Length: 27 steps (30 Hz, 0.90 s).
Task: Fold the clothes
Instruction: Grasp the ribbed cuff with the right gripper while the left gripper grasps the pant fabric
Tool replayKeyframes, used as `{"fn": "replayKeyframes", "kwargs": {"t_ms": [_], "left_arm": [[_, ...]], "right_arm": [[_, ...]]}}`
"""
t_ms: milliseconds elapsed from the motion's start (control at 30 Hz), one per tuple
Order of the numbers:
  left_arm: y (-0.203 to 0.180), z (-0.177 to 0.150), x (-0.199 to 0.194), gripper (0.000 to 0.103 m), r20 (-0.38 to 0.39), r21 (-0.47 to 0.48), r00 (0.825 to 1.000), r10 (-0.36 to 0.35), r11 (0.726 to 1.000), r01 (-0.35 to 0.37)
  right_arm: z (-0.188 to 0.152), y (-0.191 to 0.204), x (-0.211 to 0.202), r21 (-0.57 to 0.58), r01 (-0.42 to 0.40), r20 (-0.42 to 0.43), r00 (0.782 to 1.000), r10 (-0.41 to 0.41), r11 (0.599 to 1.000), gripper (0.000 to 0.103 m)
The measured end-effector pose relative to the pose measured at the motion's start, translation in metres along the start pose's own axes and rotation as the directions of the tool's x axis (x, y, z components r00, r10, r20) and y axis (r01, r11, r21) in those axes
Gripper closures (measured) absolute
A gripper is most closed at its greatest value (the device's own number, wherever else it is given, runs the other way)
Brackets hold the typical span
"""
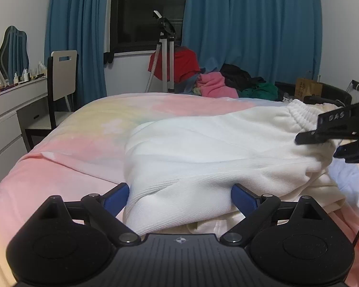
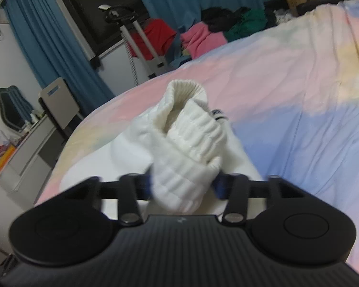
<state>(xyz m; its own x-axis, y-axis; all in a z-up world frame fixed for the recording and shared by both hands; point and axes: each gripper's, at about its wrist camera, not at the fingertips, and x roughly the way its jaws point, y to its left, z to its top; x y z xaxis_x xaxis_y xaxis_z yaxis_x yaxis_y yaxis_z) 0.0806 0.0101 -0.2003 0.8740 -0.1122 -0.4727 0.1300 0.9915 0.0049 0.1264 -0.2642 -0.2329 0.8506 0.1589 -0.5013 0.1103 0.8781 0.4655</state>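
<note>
A white garment (image 1: 203,148) lies bunched on the bed (image 1: 67,143), filling the centre and right of the left wrist view. The bed's cover is pastel, with pink, yellow and blue patches.

At the bottom centre of that view, the left gripper (image 1: 179,197) has its blue pads (image 1: 116,197) on either side of a thick fold of the garment, pressed against it and pinching it. At the right edge of the same view, the right gripper (image 1: 323,141) bites the garment just below its ribbed band (image 1: 299,117).

In the right wrist view, the right gripper (image 2: 183,184) sits at lower centre, its pads partly hidden by cloth and blurred. They clamp a ribbed, gathered part of the garment (image 2: 189,143), which rises toward the middle of the frame and opens at the top like a cuff or waistband. The rest of the garment spreads down and left onto the bed (image 2: 299,119).

Behind the bed, blue curtains (image 1: 251,35) frame a dark window (image 1: 150,9). A heap of clothes (image 1: 215,83), red, pink, black and green, sits in the upper centre. On the left stand a chair (image 1: 62,79) and a tabletop (image 1: 16,88) with small bottles and a mirror (image 1: 13,50).
</note>
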Motion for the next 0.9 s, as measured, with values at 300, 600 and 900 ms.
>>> {"fn": "replayKeyframes", "kwargs": {"t_ms": [300, 600, 900], "left_arm": [[0.004, -0.002, -0.009, 0.009, 0.009, -0.030, 1.000, -0.030, 0.999, 0.030], [0.007, -0.011, -0.004, 0.009, -0.054, -0.049, 0.998, -0.041, 0.998, 0.038], [0.039, -0.021, 0.020, 0.017, -0.079, -0.276, 0.989, -0.123, 0.956, 0.097]], "right_arm": [[0.027, -0.030, -0.038, 0.098, -0.008, 0.168, 0.986, -0.009, 0.995, 0.071], [0.014, -0.083, -0.010, 0.330, 0.009, -0.006, 1.000, -0.007, 0.944, 0.049], [-0.003, -0.075, 0.013, 0.286, 0.029, -0.132, 0.991, 0.010, 0.958, 0.020]]}}
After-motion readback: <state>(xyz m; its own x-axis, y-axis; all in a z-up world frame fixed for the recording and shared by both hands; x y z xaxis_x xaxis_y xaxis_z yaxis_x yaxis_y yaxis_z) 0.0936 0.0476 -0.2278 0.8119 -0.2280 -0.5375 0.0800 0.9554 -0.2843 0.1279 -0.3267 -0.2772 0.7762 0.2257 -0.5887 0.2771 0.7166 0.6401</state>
